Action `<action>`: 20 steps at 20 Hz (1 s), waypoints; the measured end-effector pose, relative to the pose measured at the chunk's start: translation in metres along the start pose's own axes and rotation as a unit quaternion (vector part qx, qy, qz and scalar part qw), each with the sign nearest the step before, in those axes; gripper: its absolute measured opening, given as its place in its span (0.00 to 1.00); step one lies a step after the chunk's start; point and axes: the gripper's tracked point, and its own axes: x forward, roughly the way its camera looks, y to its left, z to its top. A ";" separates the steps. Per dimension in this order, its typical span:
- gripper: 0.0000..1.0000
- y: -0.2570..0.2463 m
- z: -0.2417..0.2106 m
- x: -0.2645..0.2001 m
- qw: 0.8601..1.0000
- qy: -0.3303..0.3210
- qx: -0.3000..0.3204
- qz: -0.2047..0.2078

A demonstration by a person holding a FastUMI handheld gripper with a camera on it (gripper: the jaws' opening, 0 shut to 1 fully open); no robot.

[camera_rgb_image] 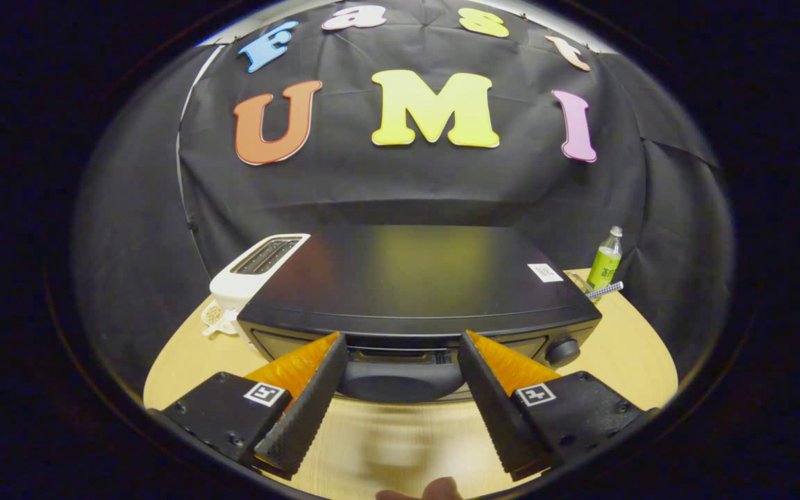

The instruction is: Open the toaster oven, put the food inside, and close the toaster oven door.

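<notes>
The gripper [400,347] is hovering with its two fingers spread wide and holding nothing, the tips just in front of the toaster oven's [414,278] top front edge. Between the fingers the oven door handle [400,378] is showing, and the door is looking closed. A white sticker [544,272] is lying on the oven top, too small to read. Left of the oven a white toaster [251,271] is standing; right of it, a green bottle [605,260] with an unreadable label. The wooden table [400,444] is lying bare below the fingers.
</notes>
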 end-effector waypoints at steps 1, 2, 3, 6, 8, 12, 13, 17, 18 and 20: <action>1.00 0.000 -0.005 -0.005 1.000 0.002 0.000 0.001; 1.00 0.001 -0.010 -0.012 1.000 0.004 0.002 0.003; 1.00 0.000 -0.019 -0.019 1.000 0.009 0.007 0.005; 1.00 0.000 -0.046 -0.037 0.999 0.029 0.018 0.012; 1.00 -0.001 -0.064 -0.049 0.999 0.043 0.008 0.014; 1.00 -0.001 -0.095 -0.060 0.998 0.062 -0.003 0.020; 1.00 -0.001 -0.102 -0.062 0.997 0.069 -0.004 0.021; 1.00 0.000 -0.137 -0.067 0.993 0.111 0.005 0.027; 1.00 0.000 -0.148 -0.067 0.991 0.129 0.008 0.030; 1.00 -0.002 -0.149 -0.073 0.990 0.135 0.015 0.036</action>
